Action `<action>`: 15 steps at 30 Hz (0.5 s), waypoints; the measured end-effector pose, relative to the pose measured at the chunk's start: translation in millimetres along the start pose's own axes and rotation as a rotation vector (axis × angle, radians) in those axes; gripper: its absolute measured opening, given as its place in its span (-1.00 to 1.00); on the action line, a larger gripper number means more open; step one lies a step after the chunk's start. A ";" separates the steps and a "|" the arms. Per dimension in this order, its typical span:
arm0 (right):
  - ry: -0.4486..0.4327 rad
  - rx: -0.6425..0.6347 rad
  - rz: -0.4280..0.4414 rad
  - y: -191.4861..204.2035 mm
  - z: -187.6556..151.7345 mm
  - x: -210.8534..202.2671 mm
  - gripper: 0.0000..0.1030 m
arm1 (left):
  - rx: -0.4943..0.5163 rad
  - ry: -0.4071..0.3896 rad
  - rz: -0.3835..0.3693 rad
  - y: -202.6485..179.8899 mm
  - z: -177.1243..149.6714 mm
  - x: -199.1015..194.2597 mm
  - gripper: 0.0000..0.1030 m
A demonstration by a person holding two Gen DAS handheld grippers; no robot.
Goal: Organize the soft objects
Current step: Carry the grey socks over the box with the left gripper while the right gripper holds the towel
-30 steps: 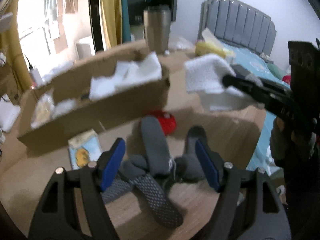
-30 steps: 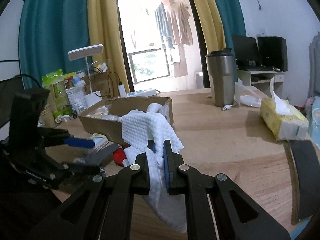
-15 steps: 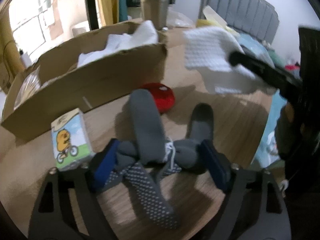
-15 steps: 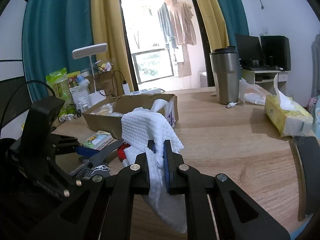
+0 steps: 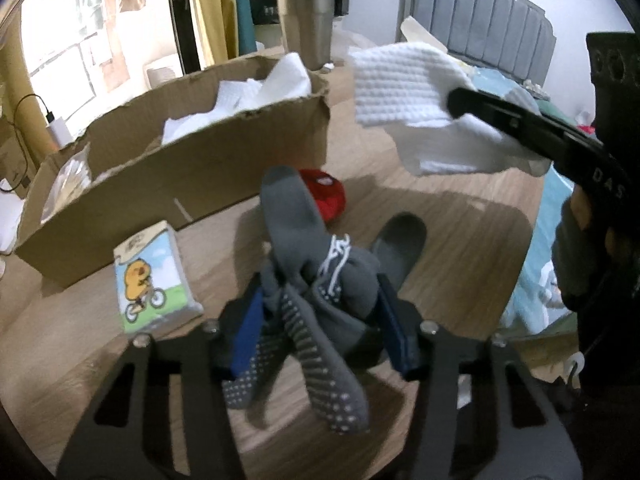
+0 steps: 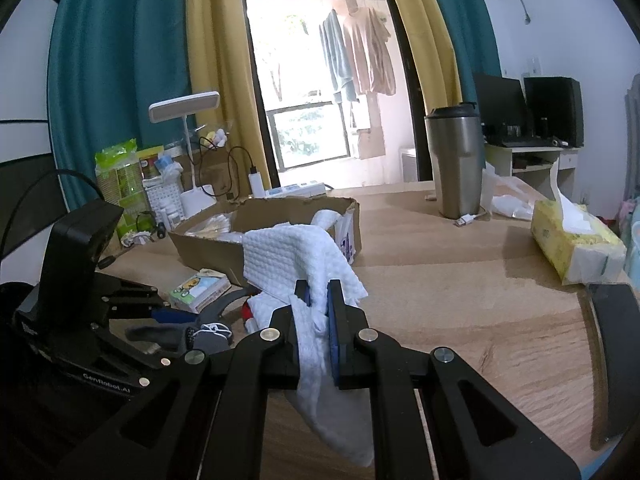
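A bundle of grey socks (image 5: 296, 224) with dotted soles lies on the wooden table in front of a cardboard box (image 5: 200, 160). My left gripper (image 5: 320, 312) points down over the bundle. Its jaws are closing and the blue pads press the socks from both sides, bunching them. A red soft object (image 5: 328, 196) sits just behind the socks. My right gripper (image 6: 318, 292) is shut on a white waffle cloth (image 6: 280, 256), held in the air right of the box (image 6: 208, 252). That cloth (image 5: 400, 88) also shows at the upper right of the left wrist view. White cloths lie inside the box.
A small tissue pack (image 5: 152, 276) with a cartoon print lies left of the socks. A steel tumbler (image 6: 456, 160) and a yellow tissue box (image 6: 572, 244) stand further back on the table. A desk lamp (image 6: 184, 104) and bottles crowd the far left. A bed (image 5: 480, 20) lies beyond the table's edge.
My left gripper's jaws have come together on the grey socks, squeezing them into a bunch. The right gripper has kept still with the white cloth.
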State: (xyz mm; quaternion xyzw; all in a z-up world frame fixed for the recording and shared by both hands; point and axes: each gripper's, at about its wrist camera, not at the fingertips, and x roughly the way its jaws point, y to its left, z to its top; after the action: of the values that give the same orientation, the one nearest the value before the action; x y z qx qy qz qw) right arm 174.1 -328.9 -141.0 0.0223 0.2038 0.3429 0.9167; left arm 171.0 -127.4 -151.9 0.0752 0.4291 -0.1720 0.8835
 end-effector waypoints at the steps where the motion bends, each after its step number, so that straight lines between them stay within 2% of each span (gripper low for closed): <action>1: -0.003 -0.005 0.000 1.6 1.4 -0.3 -0.81 | -0.004 -0.004 -0.003 1.5 0.1 -1.6 -0.03; 15: -0.024 -0.063 0.007 22.1 22.6 0.2 -0.81 | -0.078 -0.159 -0.012 31.5 -2.0 -54.8 -0.04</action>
State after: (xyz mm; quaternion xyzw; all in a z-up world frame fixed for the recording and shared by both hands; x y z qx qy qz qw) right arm 169.3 -309.7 -116.3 -0.0018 0.1820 0.3520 0.9181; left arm 149.8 -84.4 -110.7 0.0243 0.3642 -0.1662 0.9161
